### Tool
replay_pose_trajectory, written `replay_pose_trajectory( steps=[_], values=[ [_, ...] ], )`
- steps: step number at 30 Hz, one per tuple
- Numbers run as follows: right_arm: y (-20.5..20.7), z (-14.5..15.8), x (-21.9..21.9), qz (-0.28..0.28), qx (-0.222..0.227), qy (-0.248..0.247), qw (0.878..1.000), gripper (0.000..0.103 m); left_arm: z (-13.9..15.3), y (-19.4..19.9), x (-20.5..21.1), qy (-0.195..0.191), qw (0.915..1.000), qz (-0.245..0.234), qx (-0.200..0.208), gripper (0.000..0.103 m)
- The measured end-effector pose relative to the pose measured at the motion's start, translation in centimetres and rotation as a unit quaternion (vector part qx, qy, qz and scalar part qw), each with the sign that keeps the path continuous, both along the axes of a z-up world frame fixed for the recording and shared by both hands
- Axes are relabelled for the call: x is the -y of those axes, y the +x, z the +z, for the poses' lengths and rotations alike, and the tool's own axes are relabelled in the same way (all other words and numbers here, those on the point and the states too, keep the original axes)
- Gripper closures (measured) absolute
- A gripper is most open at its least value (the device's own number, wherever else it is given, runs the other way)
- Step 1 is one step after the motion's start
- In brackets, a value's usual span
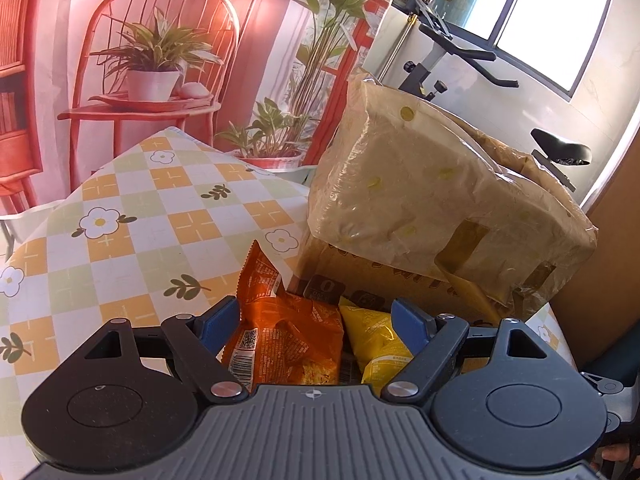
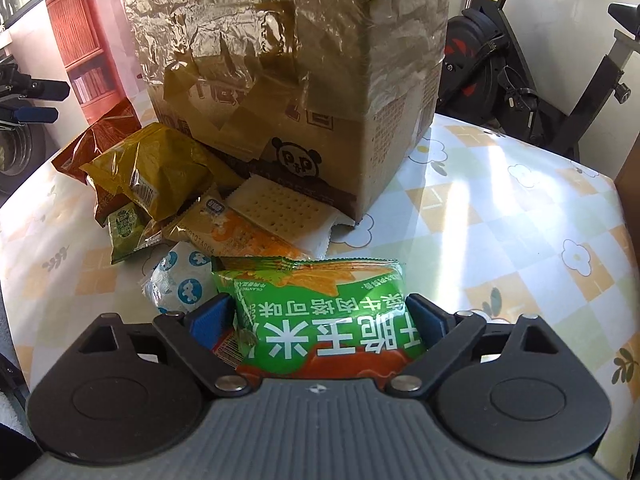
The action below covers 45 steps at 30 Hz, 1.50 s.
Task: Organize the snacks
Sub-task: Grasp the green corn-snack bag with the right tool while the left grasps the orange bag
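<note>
My left gripper (image 1: pixel 314 320) hangs low over the flowered tablecloth (image 1: pixel 140 208), its jaws open. Between its blue pads lie an orange snack packet (image 1: pixel 280 332) and a yellow one (image 1: pixel 372 340), beside the taped cardboard box (image 1: pixel 420 200). My right gripper (image 2: pixel 326 320) points down at a green corn-chip packet (image 2: pixel 312 288). The packet fills the gap between the open jaws and shows no squeeze. Beyond it a heap of snacks rests against the box (image 2: pixel 288 80): a cracker pack (image 2: pixel 276 208), a mustard-yellow bag (image 2: pixel 156 172), a small green packet (image 2: pixel 126 232) and a white-and-blue pouch (image 2: pixel 180 280).
A reddish-brown bag (image 2: pixel 92 140) lies at the heap's far left. The table's right edge (image 2: pixel 616 208) is near, with an exercise bike (image 2: pixel 520 80) behind it. A printed backdrop (image 1: pixel 160 60) hangs behind the table. Bare cloth (image 2: pixel 500 220) stretches right of the box.
</note>
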State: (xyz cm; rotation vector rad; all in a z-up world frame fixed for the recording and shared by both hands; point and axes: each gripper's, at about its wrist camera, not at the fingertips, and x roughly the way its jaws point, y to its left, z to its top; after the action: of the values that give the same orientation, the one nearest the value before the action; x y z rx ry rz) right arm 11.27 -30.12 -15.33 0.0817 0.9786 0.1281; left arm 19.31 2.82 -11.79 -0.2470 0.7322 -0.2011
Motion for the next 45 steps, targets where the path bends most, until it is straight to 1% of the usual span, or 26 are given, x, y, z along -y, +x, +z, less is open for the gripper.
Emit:
replay_pose_trajectory(
  steps=[2, 4, 6, 9, 12, 14, 17, 19, 24, 28, 31, 34, 36, 37, 38, 40, 41, 43, 45],
  values=[
    [-0.4, 0.2, -0.1, -0.012, 0.01, 0.001, 1.0, 0.017, -0.4, 0.0, -0.3, 0.0, 1.0, 0.005, -0.005, 0.019],
    [-0.9, 0.7, -0.2, -0.031, 0.025, -0.008, 0.999, 0.02, -0.7, 0.0, -0.7, -0.001, 0.9999, 0.007, -0.008, 0.019],
    [-1.4, 1.4, -0.4, -0.057, 0.046, -0.014, 0.997, 0.021, -0.9, 0.1, -1.1, -0.002, 0.9999, 0.006, -0.008, 0.019],
    [-2.1, 2.6, -0.6, -0.099, 0.081, -0.006, 0.992, 0.021, -1.4, 0.9, -1.8, 0.001, 1.0, 0.003, -0.009, 0.018],
    [-2.4, 3.4, -0.9, -0.137, 0.104, -0.009, 0.985, 0.021, -1.9, 1.9, -2.1, 0.001, 0.9999, 0.005, -0.013, 0.018],
    [-2.6, 3.8, -1.0, -0.161, 0.114, -0.006, 0.98, 0.021, -2.5, 2.6, -2.3, -0.012, 0.9998, 0.002, -0.014, 0.017],
    [-2.7, 4.1, -0.8, -0.185, 0.122, 0.011, 0.975, 0.021, -3.6, 3.6, -2.1, -0.031, 0.9992, -0.005, -0.026, 0.016],
    [-2.7, 4.2, -0.8, -0.194, 0.122, 0.007, 0.973, 0.021, -4.4, 4.3, -1.9, -0.042, 0.9985, -0.012, -0.034, 0.016],
    [-2.9, 4.8, -0.9, -0.198, 0.122, -0.009, 0.972, 0.021, -6.3, 5.1, -1.5, -0.051, 0.997, -0.024, -0.053, 0.015],
    [-2.7, 4.8, -0.9, -0.203, 0.12, -0.013, 0.972, 0.021, -7.8, 5.4, -1.2, -0.05, 0.9958, -0.028, -0.071, 0.014],
    [-2.7, 4.8, -0.9, -0.203, 0.121, -0.011, 0.972, 0.021, -8.2, 5.4, -0.9, -0.05, 0.9957, -0.026, -0.073, 0.011],
    [-2.5, 4.9, -1.0, -0.201, 0.121, -0.009, 0.972, 0.021, -8.4, 5.4, -0.7, -0.051, 0.9954, -0.028, -0.076, 0.011],
    [-2.4, 4.9, -1.0, -0.199, 0.124, -0.011, 0.972, 0.021, -8.5, 5.5, -0.7, -0.054, 0.9949, -0.031, -0.079, 0.016],
    [-2.4, 5.0, -1.0, -0.199, 0.125, -0.012, 0.972, 0.021, -8.4, 5.5, -0.7, -0.058, 0.9946, -0.037, -0.077, 0.026],
    [-2.4, 5.1, -1.1, -0.198, 0.127, -0.014, 0.972, 0.021, -8.3, 5.4, -0.7, -0.061, 0.9944, -0.043, -0.075, 0.032],
    [-2.5, 5.2, -1.1, -0.196, 0.131, -0.018, 0.972, 0.021, -7.6, 4.9, -0.1, -0.029, 0.9961, -0.05, -0.067, 0.035],
    [-2.5, 5.3, -1.1, -0.195, 0.132, -0.02, 0.972, 0.021, -7.2, 4.6, 0.2, -0.012, 0.9967, -0.054, -0.059, 0.039],
    [-2.5, 5.4, -1.1, -0.196, 0.135, -0.022, 0.971, 0.021, -6.5, 4.0, 0.4, 0.001, 0.997, -0.062, -0.045, 0.043],
    [-2.6, 5.6, -1.1, -0.197, 0.141, -0.023, 0.97, 0.021, -5.9, 3.5, 0.3, 0.006, 0.9975, -0.058, -0.039, 0.046]
  ],
)
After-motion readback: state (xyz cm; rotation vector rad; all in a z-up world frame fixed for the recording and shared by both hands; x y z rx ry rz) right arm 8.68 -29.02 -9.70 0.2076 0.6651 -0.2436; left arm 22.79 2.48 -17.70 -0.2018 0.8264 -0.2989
